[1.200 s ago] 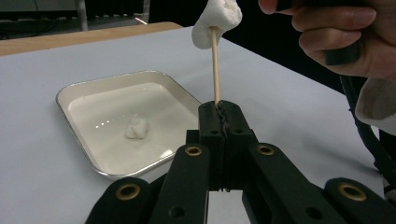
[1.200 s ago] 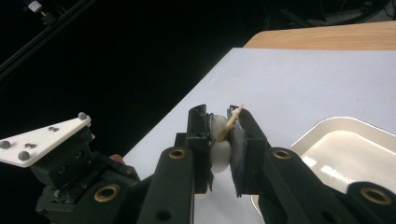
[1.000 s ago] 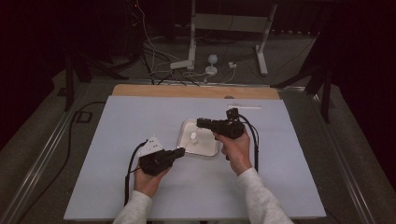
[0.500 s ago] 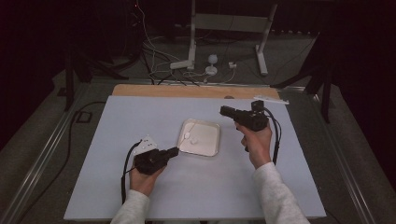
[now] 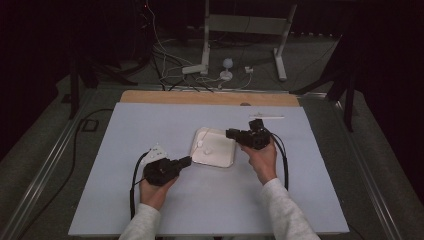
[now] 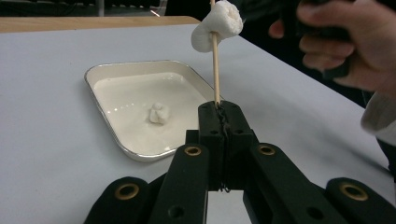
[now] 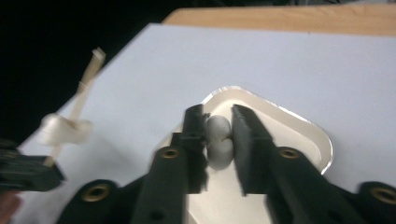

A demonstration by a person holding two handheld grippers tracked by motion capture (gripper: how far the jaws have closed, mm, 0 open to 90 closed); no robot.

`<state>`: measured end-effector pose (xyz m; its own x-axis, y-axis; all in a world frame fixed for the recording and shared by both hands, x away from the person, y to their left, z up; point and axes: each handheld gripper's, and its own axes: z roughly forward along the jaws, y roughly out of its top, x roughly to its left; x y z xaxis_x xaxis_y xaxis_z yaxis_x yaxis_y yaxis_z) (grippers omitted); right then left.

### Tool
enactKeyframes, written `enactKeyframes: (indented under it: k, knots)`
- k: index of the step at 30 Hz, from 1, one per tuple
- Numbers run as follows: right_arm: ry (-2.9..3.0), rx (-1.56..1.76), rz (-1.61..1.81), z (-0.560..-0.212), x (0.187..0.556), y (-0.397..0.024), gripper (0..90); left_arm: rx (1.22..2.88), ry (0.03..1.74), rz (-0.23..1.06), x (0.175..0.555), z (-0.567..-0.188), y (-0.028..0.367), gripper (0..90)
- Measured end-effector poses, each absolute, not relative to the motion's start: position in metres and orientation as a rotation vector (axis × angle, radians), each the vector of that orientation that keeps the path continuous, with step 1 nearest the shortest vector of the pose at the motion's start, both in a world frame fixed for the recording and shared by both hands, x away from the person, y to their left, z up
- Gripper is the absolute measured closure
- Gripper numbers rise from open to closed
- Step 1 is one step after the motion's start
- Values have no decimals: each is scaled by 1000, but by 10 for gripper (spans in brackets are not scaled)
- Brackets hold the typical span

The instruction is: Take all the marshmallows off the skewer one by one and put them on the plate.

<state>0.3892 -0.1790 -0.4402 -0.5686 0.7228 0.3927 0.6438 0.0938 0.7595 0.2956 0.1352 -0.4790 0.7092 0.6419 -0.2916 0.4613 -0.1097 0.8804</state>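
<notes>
A white tray lies mid-table with one loose marshmallow in it. My left gripper is shut on a wooden skewer that stands upright with a marshmallow threaded on it, at the tray's near left corner. My right gripper hovers at the tray's right edge and points at the loose marshmallow. Its jaws have just been opening; the marshmallow shows through the gap, lying in the tray, untouched.
A wooden board borders the table's far edge. A thin white stick lies near the far right of the mat. Behind the table stand a metal frame and tangled cables on the floor.
The right hand swung out to the right of the tray, then came back down toward its right edge. The left hand has barely moved.
</notes>
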Motion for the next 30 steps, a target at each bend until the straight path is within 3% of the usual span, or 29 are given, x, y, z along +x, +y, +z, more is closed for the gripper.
enactKeyframes:
  k: [1, 2, 3, 7, 11, 24, 30]
  knots:
    - [2273, 1431, 1442, -446, 391, -174, 568, 1751, 882, 193, 296, -479, 135, 900]
    - [2281, 1438, 1425, -448, 392, -173, 514, 1750, 883, 193, 296, -479, 135, 900]
    - [2281, 1438, 1425, -448, 392, -173, 514, 1750, 884, 191, 296, -479, 135, 900]
    - [2275, 1438, 1412, -449, 392, -170, 354, 1749, 891, 196, 297, -480, 134, 900]
    - [2287, 1418, 1461, -444, 388, -170, 285, 1744, 896, 197, 298, -480, 134, 900]
    - [2384, 1338, 1590, -433, 372, -151, 271, 1729, 912, 217, 297, -479, 131, 900]
    - [2450, 1315, 1621, -431, 366, -136, 342, 1736, 909, 221, 297, -479, 128, 900]
